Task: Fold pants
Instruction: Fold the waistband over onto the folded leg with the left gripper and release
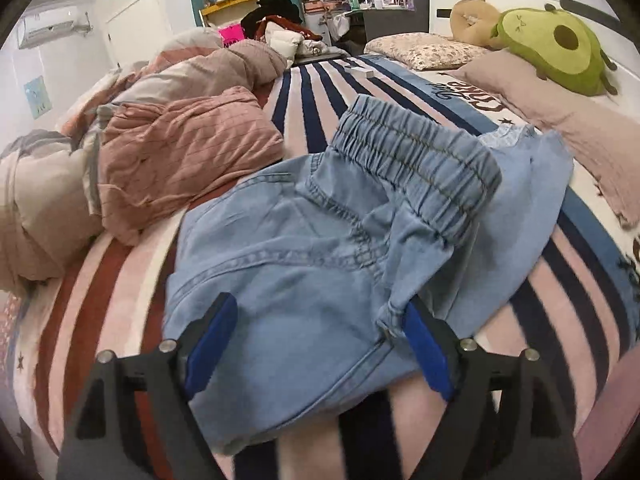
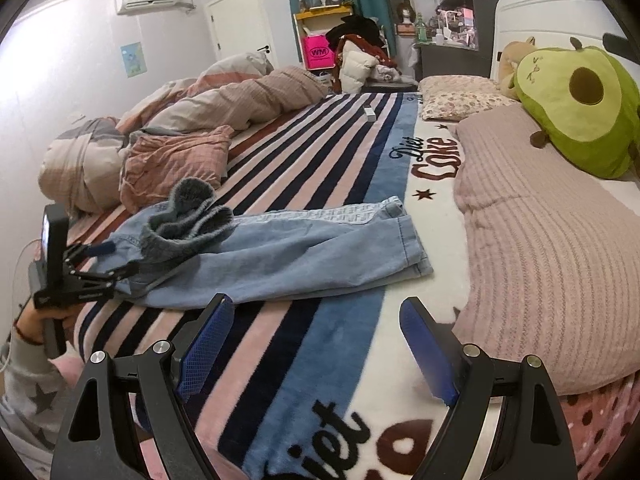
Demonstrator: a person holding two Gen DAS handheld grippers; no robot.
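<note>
Person's left hand [image 2: 38, 322]: at the far left of the right wrist view, in a grey star-print sleeve, gripping the handle of the left gripper.
Left gripper [image 1: 320, 334]: black frame with blue pads, jaws spread wide; the waist end of the pants lies between them, the right pad [image 1: 426, 350] just beside a bunched fold of denim, the left pad apart from the cloth edge. Whether either pad touches fabric cannot be told.
Crumpled pink checked quilt [image 2: 176, 160]: heaped on the left side of the bed, just beyond the pants.
Light blue denim pants with gathered elastic waistband [image 2: 304, 248]: lying on the striped blanket, waist toward the left gripper, legs stretched rightward together, cuffs near the white band of the blanket.
Grey fuzzy lining [image 2: 188, 216]: standing up at the waist end of the pants.
Pink, navy and white striped "Diet Coke" blanket [image 2: 320, 152]: spread across the bed under the pants.
Right gripper [image 2: 316, 344]: jaws wide apart, holding nothing, above the blanket near the pants' lower edge.
Dusty pink ribbed pillow [image 2: 540, 248]: right of the cuffs, apart from them.
Green avocado plush [image 2: 576, 108]: on the pillow by the headboard.
</note>
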